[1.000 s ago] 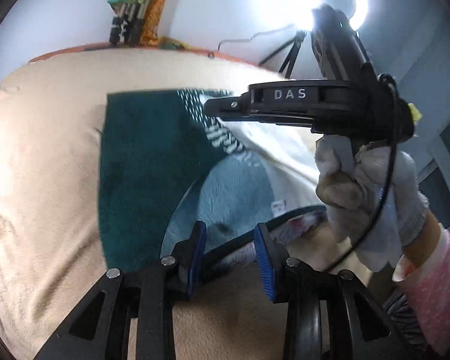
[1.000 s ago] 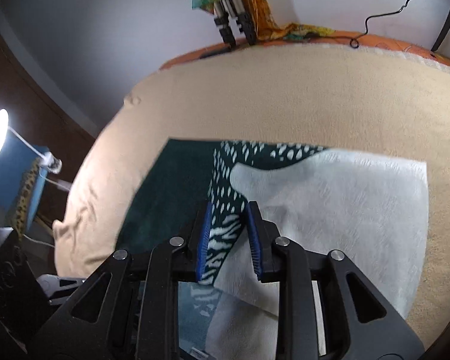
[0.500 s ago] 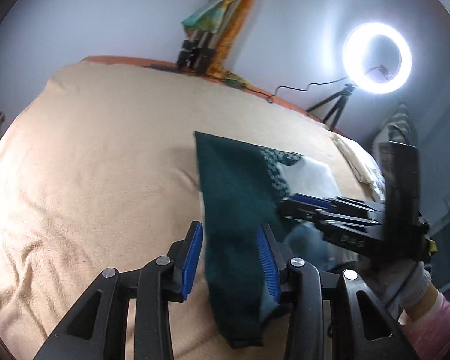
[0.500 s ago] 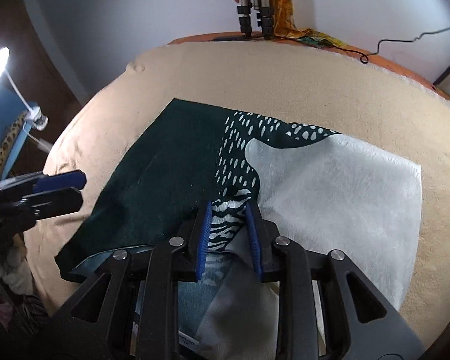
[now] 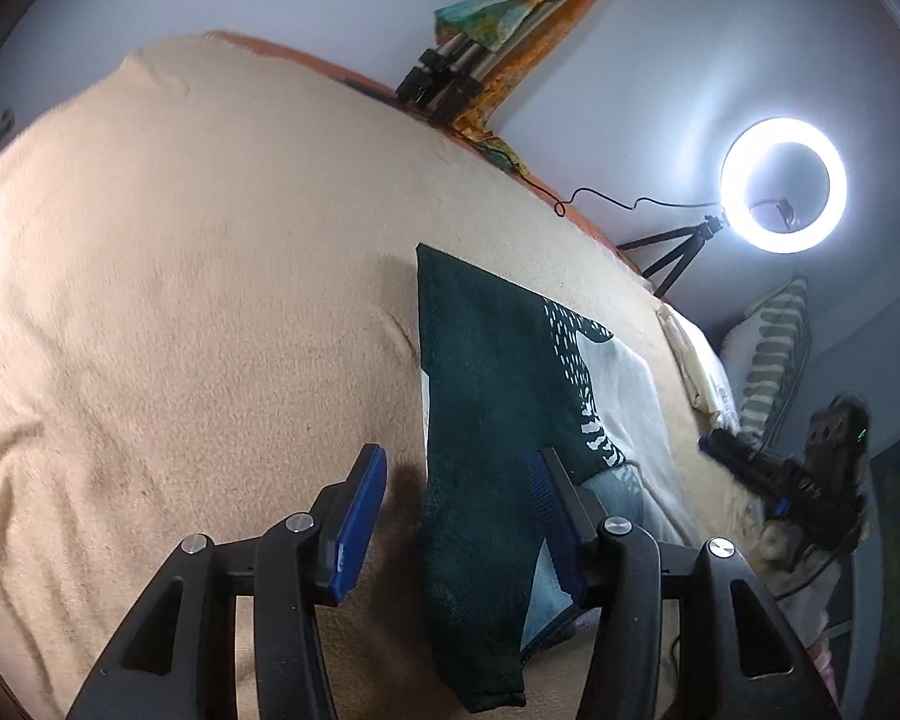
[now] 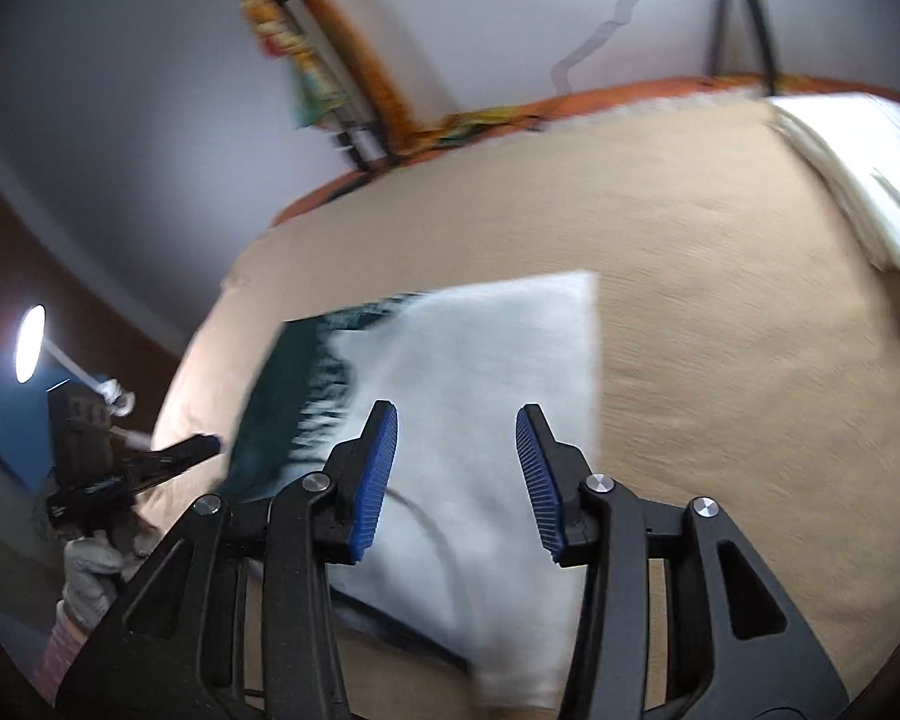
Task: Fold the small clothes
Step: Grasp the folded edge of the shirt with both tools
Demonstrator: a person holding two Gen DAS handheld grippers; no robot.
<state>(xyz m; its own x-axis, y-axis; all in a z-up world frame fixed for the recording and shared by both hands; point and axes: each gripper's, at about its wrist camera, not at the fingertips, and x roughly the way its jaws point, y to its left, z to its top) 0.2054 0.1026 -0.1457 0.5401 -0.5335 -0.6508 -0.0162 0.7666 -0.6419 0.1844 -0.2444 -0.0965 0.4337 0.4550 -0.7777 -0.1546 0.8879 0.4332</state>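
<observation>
A small garment, dark green with a white patterned part [image 5: 498, 420], lies folded flat on the beige blanket [image 5: 180, 300]. In the right wrist view it shows as a blurred white and green rectangle [image 6: 480, 360]. My left gripper [image 5: 456, 516] is open and empty, low over the garment's near green edge. My right gripper [image 6: 456, 480] is open and empty above the white part. The right gripper also shows at the far right of the left wrist view [image 5: 780, 480], off the garment. The left gripper shows at the left of the right wrist view [image 6: 150, 462].
A lit ring light on a tripod [image 5: 783, 186] stands beyond the bed's far edge. A folded white stack [image 6: 858, 180] and a striped pillow [image 5: 768, 354] lie at the bed's right side. Tripod legs under a colourful cloth [image 5: 450, 78] lean on the wall.
Both grippers have let go of the garment and opened wide. The garment now lies folded flat. The right gripper has pulled away to the right, and its view is blurred by motion.
</observation>
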